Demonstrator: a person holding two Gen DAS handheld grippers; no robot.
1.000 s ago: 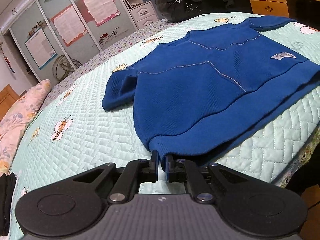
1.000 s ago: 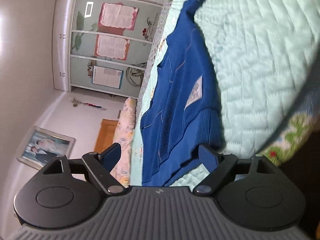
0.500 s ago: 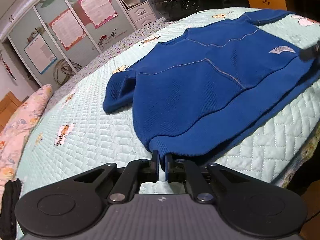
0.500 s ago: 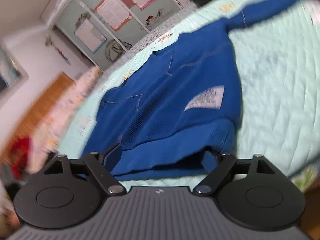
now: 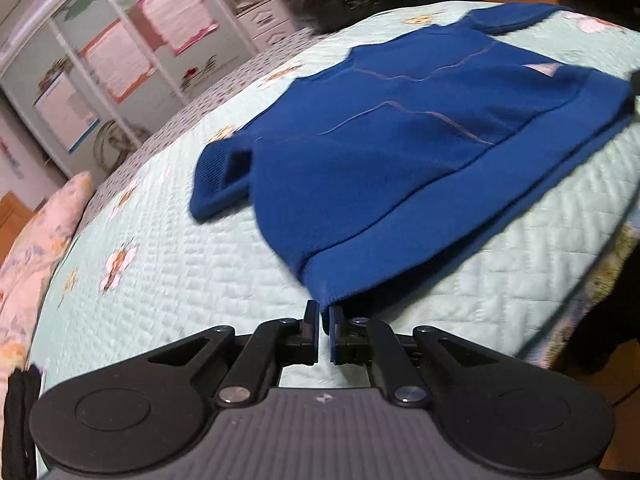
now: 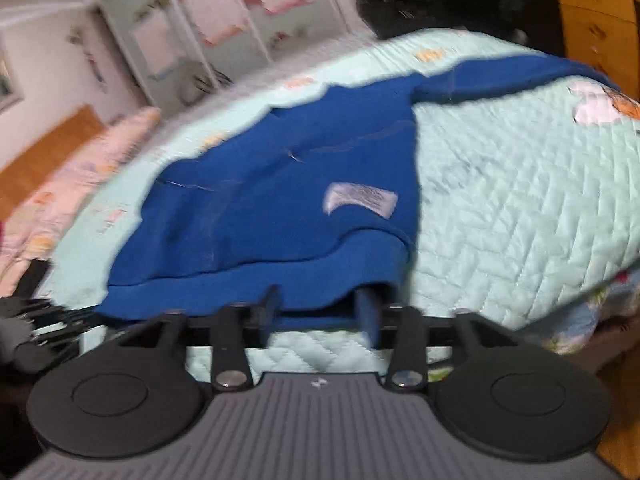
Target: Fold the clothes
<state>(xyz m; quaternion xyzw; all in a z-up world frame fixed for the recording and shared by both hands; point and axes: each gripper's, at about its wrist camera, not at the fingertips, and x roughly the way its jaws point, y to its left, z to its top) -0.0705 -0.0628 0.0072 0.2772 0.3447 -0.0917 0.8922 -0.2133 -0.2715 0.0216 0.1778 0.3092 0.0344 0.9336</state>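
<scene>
Thick blue knit sweater (image 5: 400,168) lies flat on mint quilted bedspread (image 5: 168,280); soft, floppy, fairly heavy. Grab hem corners. Left gripper (image 5: 323,312) pinches one hem corner; right gripper (image 6: 320,300), jaws just reopening, straddles other hem corner, not pressing.

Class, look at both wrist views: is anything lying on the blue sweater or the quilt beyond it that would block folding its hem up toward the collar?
Nothing visible does. The blue sweater lies flat on the quilt with only its white label on top. The left tongs already pinch one hem corner; the right tongs are at the other.
</scene>
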